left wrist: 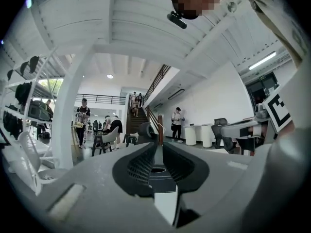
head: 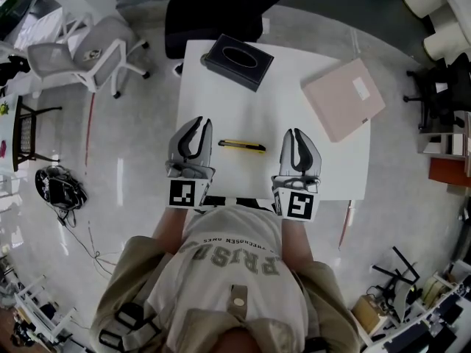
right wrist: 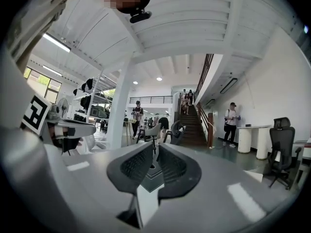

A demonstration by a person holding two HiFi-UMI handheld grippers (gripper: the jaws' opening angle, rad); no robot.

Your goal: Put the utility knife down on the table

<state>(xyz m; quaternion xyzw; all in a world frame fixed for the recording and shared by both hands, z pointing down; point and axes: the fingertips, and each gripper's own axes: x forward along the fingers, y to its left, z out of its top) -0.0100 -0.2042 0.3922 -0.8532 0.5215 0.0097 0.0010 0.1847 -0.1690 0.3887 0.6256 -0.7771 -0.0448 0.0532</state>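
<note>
Your utility knife [head: 243,146] lies flat on the white surface [head: 294,179], its yellow-and-black body running left to right; it sits near the front edge, in the middle, between your two grippers and touching neither.

Your left gripper [head: 198,123] is just to the left of the knife; its fingers [left wrist: 140,163] stand only a thin slit apart, and nothing is between them; through the slit you see only the room beyond, where a staircase [left wrist: 135,121] rises in the distance.

Your right gripper [head: 295,133] is to the right of the knife, a little further from it; its fingers [right wrist: 133,165] are also drawn close, with a narrow gap at the tips, and they hold nothing.

Both grippers hang over the front part of the surface, with their marker cubes at the edge nearest your body.

At the far side of the surface a dark tissue box [head: 238,61] sits to the left; a pink folder [head: 344,98] lies to the right, reaching the right-hand edge; both are well apart from the knife.

A black chair [head: 213,13] stands behind the surface.
</note>
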